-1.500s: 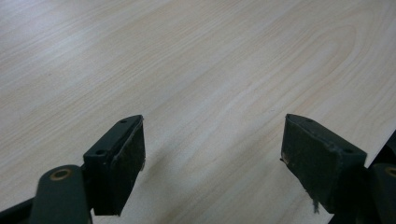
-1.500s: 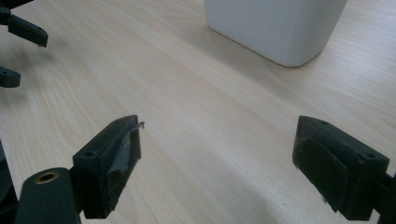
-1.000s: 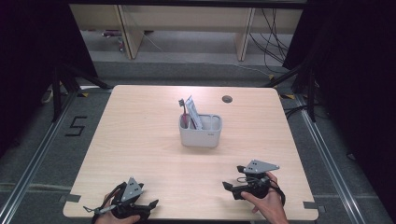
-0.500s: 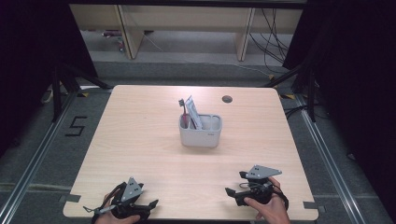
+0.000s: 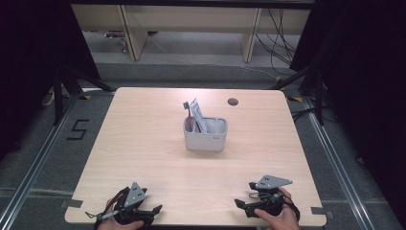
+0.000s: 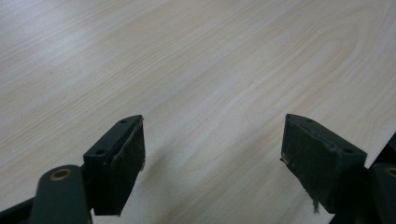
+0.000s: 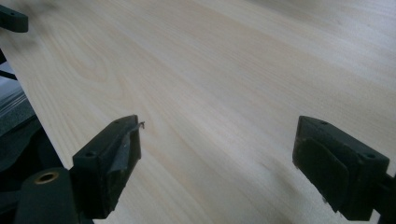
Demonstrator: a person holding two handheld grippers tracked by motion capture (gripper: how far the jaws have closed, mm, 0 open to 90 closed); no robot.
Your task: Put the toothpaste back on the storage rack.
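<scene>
Grey holder (image 5: 205,134) stands mid-table, well ahead of both grippers at the near edge. Left gripper (image 5: 152,211) and right gripper (image 5: 239,204) rest with jaws wide apart, holding nothing; the right looks slightly nearer. Toothbrush (image 5: 188,115) and tube (image 5: 198,115) rise from its left compartment.

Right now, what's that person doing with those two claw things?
A person holds the left gripper and the right gripper low at the near edge of the wooden table. Both have their jaws open with nothing between them. In the middle of the table stands a grey holder with a toothbrush and a white tube upright in it, untouched.
</scene>
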